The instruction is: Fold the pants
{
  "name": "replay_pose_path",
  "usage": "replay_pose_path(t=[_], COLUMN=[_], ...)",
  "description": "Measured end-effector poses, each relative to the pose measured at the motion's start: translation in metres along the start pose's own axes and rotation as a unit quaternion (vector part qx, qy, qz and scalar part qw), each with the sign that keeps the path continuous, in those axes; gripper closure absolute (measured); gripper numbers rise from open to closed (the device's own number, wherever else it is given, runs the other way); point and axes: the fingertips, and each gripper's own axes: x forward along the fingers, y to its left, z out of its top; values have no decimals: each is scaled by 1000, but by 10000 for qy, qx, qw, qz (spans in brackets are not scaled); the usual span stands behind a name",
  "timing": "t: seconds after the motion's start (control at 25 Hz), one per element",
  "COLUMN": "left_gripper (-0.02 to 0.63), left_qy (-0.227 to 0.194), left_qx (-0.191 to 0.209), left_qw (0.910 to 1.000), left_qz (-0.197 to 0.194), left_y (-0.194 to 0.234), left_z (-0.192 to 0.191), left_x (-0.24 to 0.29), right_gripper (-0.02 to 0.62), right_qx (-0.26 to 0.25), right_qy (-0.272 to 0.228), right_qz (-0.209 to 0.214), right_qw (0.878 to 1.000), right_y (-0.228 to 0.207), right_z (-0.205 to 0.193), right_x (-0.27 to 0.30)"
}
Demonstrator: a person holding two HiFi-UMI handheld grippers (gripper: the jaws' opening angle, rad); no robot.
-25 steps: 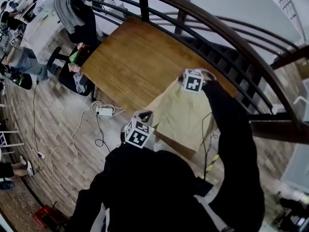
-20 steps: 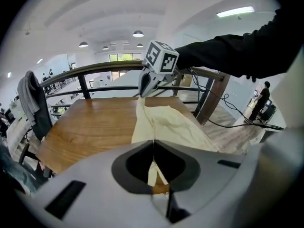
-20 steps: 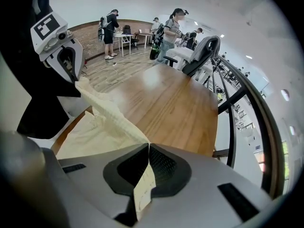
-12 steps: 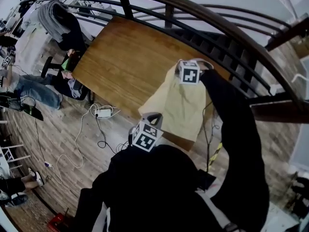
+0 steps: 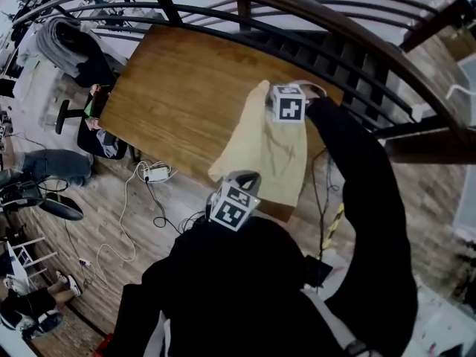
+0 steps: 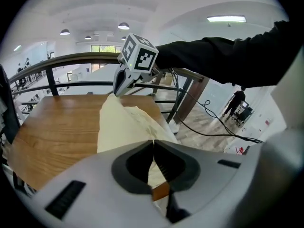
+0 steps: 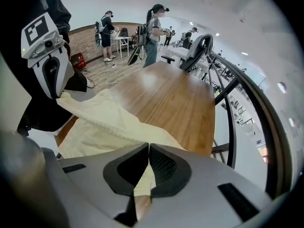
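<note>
Cream pants (image 5: 271, 151) lie on the right end of the wooden table (image 5: 178, 88), with their left edge lifted and stretched between my two grippers. My left gripper (image 5: 245, 177) is near the table's front edge, shut on the near corner of the cloth (image 6: 123, 127), which is pinched at the jaw tips (image 6: 153, 144). My right gripper (image 5: 271, 99) is at the far side by the railing, shut on the far corner (image 7: 104, 122) at its tips (image 7: 148, 148). Each gripper shows in the other's view: the right gripper (image 6: 116, 90) and the left gripper (image 7: 59, 95).
A dark curved railing (image 5: 312, 43) runs along the table's far side. A chair draped with a grey garment (image 5: 74, 47) stands at the table's left end. A power strip and cables (image 5: 156, 173) lie on the wood floor below. People stand in the distance (image 7: 152, 27).
Both grippers have moved left over the table, carrying the held edge of the pants with them. The cloth now looks narrower, with its lifted edge drawn over the rest.
</note>
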Motion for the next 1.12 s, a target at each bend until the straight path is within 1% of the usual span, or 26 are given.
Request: replay_pose_path(t=[0.2, 0.32, 0.48, 0.88, 1.12], left_gripper=[595, 595, 595, 595, 595], left_qy=[69, 93, 132, 325, 573], left_qx=[-2, -12, 71, 150, 97], left_qw=[9992, 9979, 9957, 9890, 9833], left_qz=[-392, -635, -917, -1434, -1727], left_y=[-29, -50, -72, -107, -123], left_z=[8, 12, 16, 19, 14], left_x=[16, 24, 34, 53, 66], right_gripper=[586, 586, 586, 586, 586], right_qx=[102, 196, 320, 616, 837], right_qy=[-79, -154, -193, -141, -17], right_qz=[35, -12, -56, -137, -91], right_qw=[9999, 9997, 9993, 9979, 9964], right_y=[13, 19, 29, 53, 68], right_z=[-25, -39, -56, -99, -124], right_x=[-6, -10, -12, -12, -5])
